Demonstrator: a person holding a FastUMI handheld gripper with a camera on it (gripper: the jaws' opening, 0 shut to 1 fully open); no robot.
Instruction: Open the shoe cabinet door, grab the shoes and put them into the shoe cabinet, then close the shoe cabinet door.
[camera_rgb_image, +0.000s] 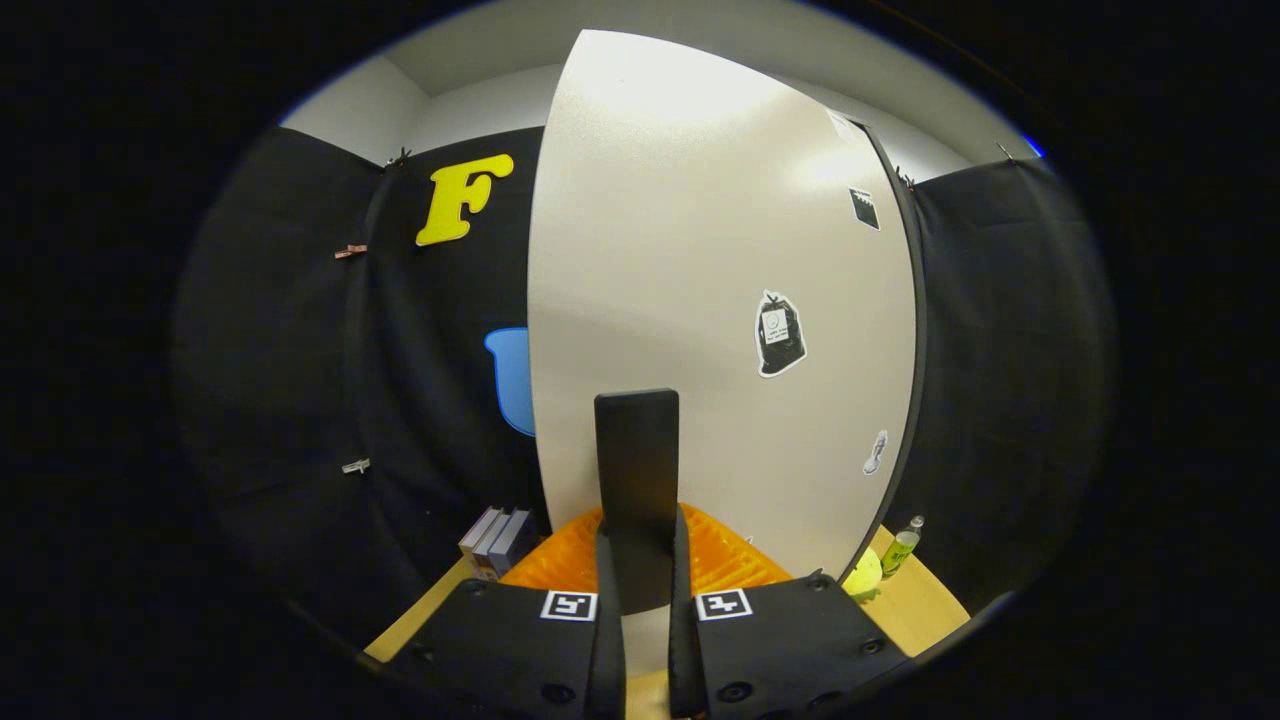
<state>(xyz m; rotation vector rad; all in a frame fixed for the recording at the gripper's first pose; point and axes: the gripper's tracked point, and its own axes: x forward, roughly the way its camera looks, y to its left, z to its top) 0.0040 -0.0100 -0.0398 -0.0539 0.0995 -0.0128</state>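
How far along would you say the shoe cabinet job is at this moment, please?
In hand: the tongs are shut on the black handle of the white cabinet door. Done: I cannot tell; the door hides the cabinet's inside, so this could be the opening or the closing pull. Left: at least finishing this door swing.

We see black cloth (300, 350) hung as the booth's wall on both sides, held with small clips (351, 251), and above it a pale wall and ceiling (480, 60) lit brightly from overhead. Low down lies a light wooden surface (925, 605), with a few books (497, 540) standing near the cloth on one side and a small green bottle (900, 548) beside a yellow ball (863, 576) on the other.
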